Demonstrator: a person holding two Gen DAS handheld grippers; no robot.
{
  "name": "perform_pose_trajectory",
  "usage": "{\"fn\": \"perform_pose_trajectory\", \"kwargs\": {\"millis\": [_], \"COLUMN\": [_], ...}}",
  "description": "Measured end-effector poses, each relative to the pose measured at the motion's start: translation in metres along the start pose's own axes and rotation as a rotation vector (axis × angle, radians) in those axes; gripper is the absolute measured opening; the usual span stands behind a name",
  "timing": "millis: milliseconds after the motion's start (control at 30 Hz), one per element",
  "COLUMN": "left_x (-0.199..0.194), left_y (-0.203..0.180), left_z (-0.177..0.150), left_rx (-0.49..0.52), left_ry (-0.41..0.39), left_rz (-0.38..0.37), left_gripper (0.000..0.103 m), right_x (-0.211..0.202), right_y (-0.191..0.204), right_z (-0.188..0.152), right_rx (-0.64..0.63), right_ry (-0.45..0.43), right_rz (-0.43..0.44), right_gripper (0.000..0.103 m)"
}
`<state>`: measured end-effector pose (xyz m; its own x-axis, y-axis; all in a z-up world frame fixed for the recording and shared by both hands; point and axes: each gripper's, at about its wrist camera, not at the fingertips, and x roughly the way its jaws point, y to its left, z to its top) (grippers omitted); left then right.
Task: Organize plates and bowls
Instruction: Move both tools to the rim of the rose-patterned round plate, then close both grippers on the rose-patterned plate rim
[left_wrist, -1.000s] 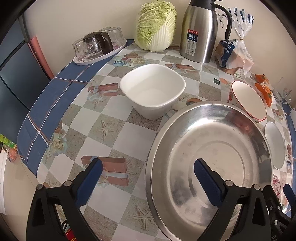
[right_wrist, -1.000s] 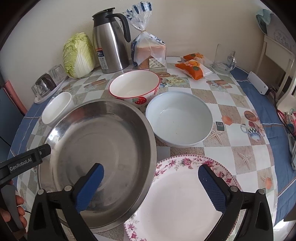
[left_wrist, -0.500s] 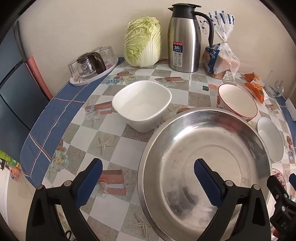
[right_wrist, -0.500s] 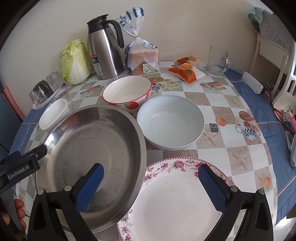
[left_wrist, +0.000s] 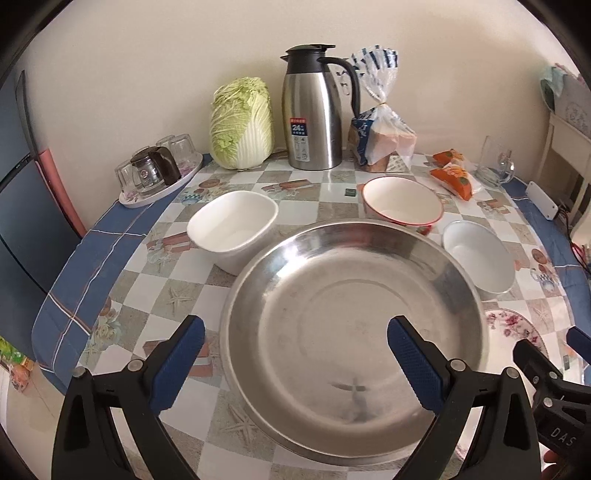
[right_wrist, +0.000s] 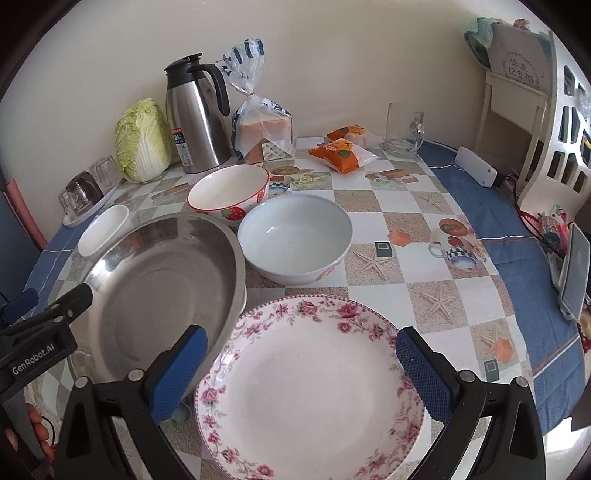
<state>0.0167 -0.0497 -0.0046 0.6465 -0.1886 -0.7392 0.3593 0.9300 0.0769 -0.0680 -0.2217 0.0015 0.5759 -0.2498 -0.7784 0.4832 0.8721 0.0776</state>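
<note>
A large steel basin (left_wrist: 351, 332) sits on the checked tablecloth, straight ahead of my open left gripper (left_wrist: 295, 350). One finger hovers left of the basin's rim and the other over its inside. Behind the basin are a white square bowl (left_wrist: 232, 229), a red-rimmed strawberry bowl (left_wrist: 402, 203) and a pale blue bowl (left_wrist: 480, 254). My right gripper (right_wrist: 299, 354) is open above a floral plate (right_wrist: 310, 387). The basin (right_wrist: 159, 295) lies to the plate's left, its rim close to the plate's edge. The pale bowl (right_wrist: 295, 236) stands just beyond the plate. Neither gripper holds anything.
Along the back wall stand a cabbage (left_wrist: 242, 125), a steel thermos (left_wrist: 314, 110), a bagged loaf (left_wrist: 384, 136) and a tray of glasses (left_wrist: 159, 173). Orange snack packets (right_wrist: 341, 151), a glass mug (right_wrist: 402, 129) and a white power strip (right_wrist: 474, 171) lie far right. A phone (right_wrist: 574, 273) rests at the table's right edge.
Both grippers have drawn back and risen from the table, so more of it shows. The basin, bowls and plate have not moved, and both grippers stay open.
</note>
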Motion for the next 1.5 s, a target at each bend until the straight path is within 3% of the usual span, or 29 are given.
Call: {"fn": "perform_pose_trajectory", "kwargs": {"millis": [200,333,633,900,1400,1500], "left_x": [-0.017,-0.021,-0.030,-0.022,0.021,0.030], "left_y": [-0.025,-0.042,-0.079,-0.099,-0.087,-0.082], "left_z": [-0.011,-0.015,-0.029,-0.046,-0.067,-0.070], "left_rx": [0.002,-0.001,0.025,0.047,-0.136,-0.172], "left_ry": [-0.006,0.037,0.122,0.246,0.481,0.508], "left_rz": [-0.135,-0.255,-0.361,-0.414,-0.435,-0.408], "left_gripper": [0.099,0.099,0.099,0.099,0.098,0.088], "right_x": [-0.013,-0.012,0.006,0.019,0.038,0.040], "right_y": [-0.021,-0.047,-0.098,-0.116,-0.104,-0.106], "right_z": [-0.007,-0.009,-0.022,-0.034,-0.039,-0.040], "right_rx": [0.021,0.089,0.227,0.279,0.253,0.265], "right_ry": [-0.009,0.009,0.113,0.188,0.277,0.291], "right_rz": [-0.015,-0.033,-0.034,-0.055,-0.036,-0.038], "right_gripper": [0.103,0.103,0.103,0.103,0.103,0.103]}}
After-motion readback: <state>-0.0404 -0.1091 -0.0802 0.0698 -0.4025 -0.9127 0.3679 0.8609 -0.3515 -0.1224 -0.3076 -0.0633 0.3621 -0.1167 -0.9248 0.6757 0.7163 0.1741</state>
